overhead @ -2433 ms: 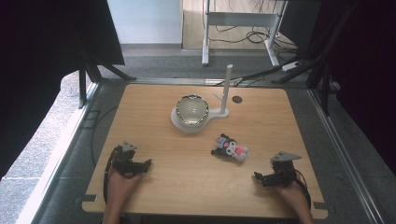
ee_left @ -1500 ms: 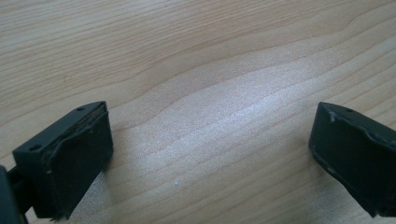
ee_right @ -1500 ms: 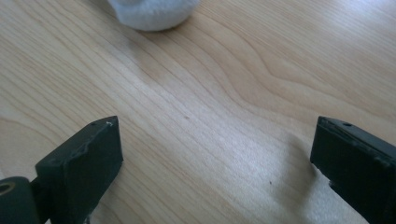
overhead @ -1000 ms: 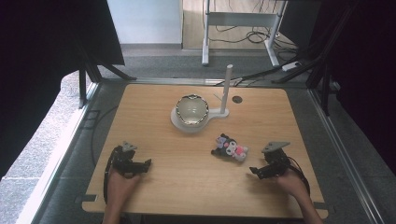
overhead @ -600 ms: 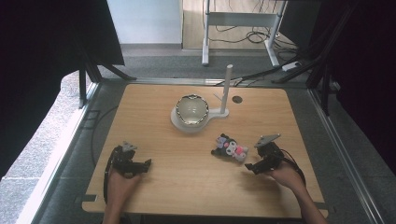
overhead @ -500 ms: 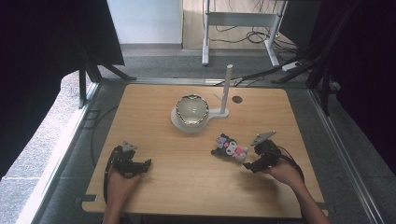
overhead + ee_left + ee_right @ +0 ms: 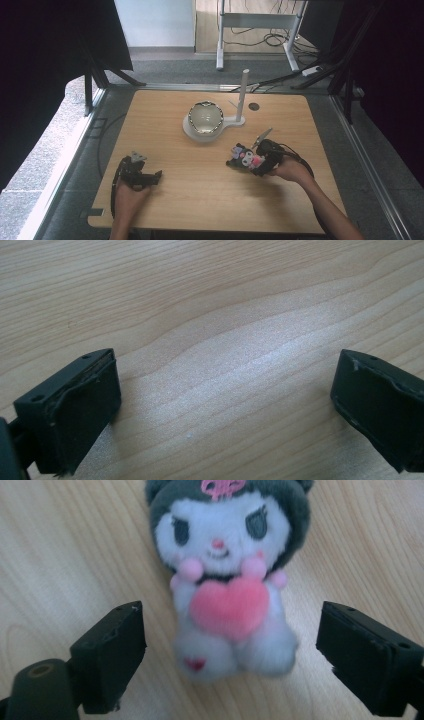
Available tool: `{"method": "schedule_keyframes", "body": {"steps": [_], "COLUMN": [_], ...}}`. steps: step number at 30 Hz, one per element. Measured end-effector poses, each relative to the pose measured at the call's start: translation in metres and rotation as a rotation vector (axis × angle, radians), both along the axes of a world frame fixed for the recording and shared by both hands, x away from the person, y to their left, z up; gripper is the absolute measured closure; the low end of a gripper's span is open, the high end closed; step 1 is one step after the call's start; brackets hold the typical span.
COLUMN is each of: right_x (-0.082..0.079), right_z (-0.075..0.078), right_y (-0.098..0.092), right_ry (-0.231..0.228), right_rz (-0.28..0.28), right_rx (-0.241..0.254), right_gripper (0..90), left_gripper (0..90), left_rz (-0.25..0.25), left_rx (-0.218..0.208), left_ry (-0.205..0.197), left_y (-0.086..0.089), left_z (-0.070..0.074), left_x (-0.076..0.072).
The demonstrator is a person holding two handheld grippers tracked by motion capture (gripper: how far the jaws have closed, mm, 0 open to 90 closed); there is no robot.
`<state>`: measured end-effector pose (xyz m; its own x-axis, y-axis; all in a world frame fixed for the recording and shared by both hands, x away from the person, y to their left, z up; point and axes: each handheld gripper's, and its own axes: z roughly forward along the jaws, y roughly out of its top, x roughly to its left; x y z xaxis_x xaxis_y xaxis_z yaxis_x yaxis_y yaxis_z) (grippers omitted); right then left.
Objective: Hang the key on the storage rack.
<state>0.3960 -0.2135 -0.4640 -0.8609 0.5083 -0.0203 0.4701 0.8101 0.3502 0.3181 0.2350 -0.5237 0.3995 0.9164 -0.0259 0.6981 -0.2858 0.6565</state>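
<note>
Right claw (image 7: 230, 645) spread wide, plush toy (image 7: 227, 580) lying between jaws on tabletop (image 7: 60, 555). Left claw (image 7: 225, 410) spread, empty. Risk: soft plush may squash, slip free.

So on the desk (image 7: 165, 130) there's one plush toy (image 7: 243, 157), one shiny bowl (image 7: 205, 118), one white stand with a post (image 7: 242, 98), plus two hand-held grippers, left (image 7: 145, 177) and right (image 7: 250, 162).
</note>
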Motion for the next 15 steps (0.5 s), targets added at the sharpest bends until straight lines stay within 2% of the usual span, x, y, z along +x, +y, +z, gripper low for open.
{"method": "schedule_keyframes", "body": {"steps": [5,9,10,12,13,14,15], "right_x": [0.012,0.017,0.019,0.020,0.020,0.020,0.020], "right_z": [-0.004,-0.006,-0.008,-0.011,-0.012,-0.012,-0.013], "right_y": [0.016,0.025,0.031,0.036,0.038,0.038,0.042], "right_ry": [0.036,0.059,0.070,0.080,0.081,0.081,0.071], "right_rz": [0.017,0.027,0.044,0.056,0.067,0.067,0.084], "right_rx": [-0.069,-0.097,-0.132,-0.166,-0.188,-0.188,-0.222], "right_gripper": [15.8,20.5,27.0,35.1,38.8,38.8,42.8], "left_gripper": [0.0,0.0,0.0,0.0,0.0,0.0,0.0], "left_rz": [0.000,0.000,0.000,0.000,0.000,0.000,0.000], "left_rx": [0.000,0.000,0.000,0.000,0.000,0.000,0.000], "left_ry": [0.000,0.000,0.000,0.000,0.000,0.000,0.000], "left_y": [0.000,0.000,0.000,0.000,0.000,0.000,0.000], "left_z": [0.000,0.000,0.000,0.000,0.000,0.000,0.000], "left_x": [0.000,0.000,0.000,0.000,0.000,0.000,0.000]}}
